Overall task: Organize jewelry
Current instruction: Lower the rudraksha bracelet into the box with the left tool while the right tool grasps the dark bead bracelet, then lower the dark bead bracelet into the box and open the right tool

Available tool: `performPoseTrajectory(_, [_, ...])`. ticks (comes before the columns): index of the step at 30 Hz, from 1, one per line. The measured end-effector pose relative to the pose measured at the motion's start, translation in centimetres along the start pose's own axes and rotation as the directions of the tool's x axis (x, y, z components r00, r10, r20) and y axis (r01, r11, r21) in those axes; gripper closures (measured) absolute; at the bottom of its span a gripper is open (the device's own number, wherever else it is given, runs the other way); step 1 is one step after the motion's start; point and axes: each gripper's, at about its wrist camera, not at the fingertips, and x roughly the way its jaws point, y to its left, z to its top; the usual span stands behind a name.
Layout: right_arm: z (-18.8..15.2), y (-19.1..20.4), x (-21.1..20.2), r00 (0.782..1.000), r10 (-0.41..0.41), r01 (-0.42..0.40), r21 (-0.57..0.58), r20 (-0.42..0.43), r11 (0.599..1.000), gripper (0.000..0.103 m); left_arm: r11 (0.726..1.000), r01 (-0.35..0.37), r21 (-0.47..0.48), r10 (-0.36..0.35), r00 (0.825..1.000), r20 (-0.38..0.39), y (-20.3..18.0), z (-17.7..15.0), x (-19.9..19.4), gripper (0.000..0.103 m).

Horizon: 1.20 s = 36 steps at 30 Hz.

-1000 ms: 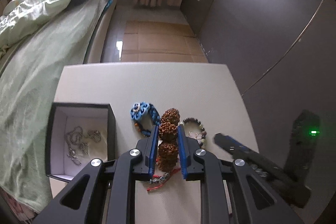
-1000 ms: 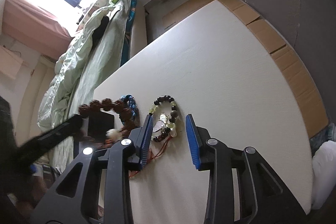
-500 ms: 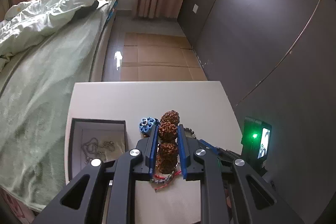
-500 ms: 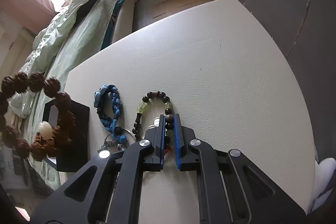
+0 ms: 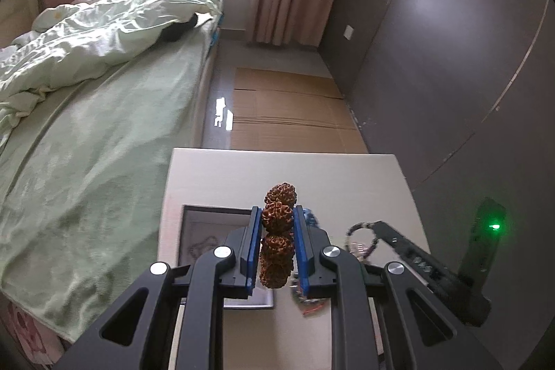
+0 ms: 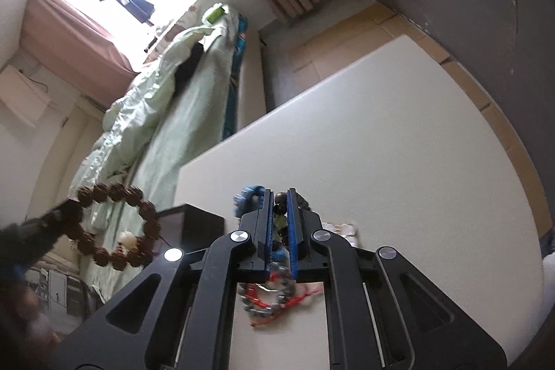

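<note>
My left gripper is shut on a bracelet of big brown knobbly seeds and holds it in the air above the black jewelry box, whose pale lining holds a chain. The seed bracelet also shows in the right wrist view, hanging as a ring at the left. My right gripper is shut on the dark bead bracelet and has it raised off the white table; the bead bracelet shows in the left wrist view. The blue braided bracelet lies just left of my right fingers.
A red-corded metal bead string lies on the table under my right gripper. A bed with green bedding runs along the table's left side. A dark wall stands on the right, cardboard-covered floor beyond the far edge.
My left gripper has lifted the seed bracelet higher and shifted left over the box. My right gripper closed on the bead bracelet and has raised it off the table.
</note>
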Motion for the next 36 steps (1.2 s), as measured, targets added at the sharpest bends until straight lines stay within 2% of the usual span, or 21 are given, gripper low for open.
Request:
performPoseTrajectory(4, [0.0,1.6,-0.5,0.999,0.038,-0.038,-0.011,0.028,0.999,0.095,0.999,-0.038,-0.018,0.038,0.999,-0.002,1.7,-0.4,0.3,0.087])
performPoseTrajectory(12, [-0.5,3.9,-0.8,0.993,0.107,-0.106,-0.041,0.046,0.994,0.095,0.997,-0.064,-0.032,0.062,0.996,-0.058,3.4,-1.9,2.8,0.085])
performPoseTrajectory(15, [-0.8,4.8,-0.8,0.990,0.133,-0.130,-0.054,0.044,0.990,0.094,0.997,-0.063,-0.045,0.060,0.996,-0.062,4.0,-2.1,3.0,0.067])
performPoseTrajectory(21, [-1.4,6.7,-1.1,0.979,0.200,-0.196,-0.078,0.046,0.977,0.094,0.995,-0.067,-0.076,0.063,0.997,-0.053,5.8,-2.7,2.2,0.065])
performPoseTrajectory(24, [-1.7,8.4,-1.3,0.968,0.246,-0.240,-0.102,0.048,0.965,0.094,0.993,-0.074,-0.086,0.071,0.997,-0.042,6.8,-3.1,1.6,0.058])
performPoseTrajectory(29, [-2.9,11.6,-1.2,0.943,0.332,-0.324,-0.151,0.034,0.934,0.094,0.991,-0.076,-0.109,0.073,0.997,-0.028,8.3,-3.6,0.6,0.058])
performPoseTrajectory(31, [-3.4,12.5,-0.9,0.937,0.348,-0.341,-0.160,0.021,0.927,0.094,0.990,-0.077,-0.118,0.075,0.997,-0.021,8.9,-3.6,0.1,0.052])
performPoseTrajectory(36, [-4.4,13.8,0.4,0.935,0.355,-0.352,-0.163,-0.012,0.922,0.094,0.986,-0.094,-0.137,0.095,0.996,0.000,9.9,-3.4,-1.1,0.048])
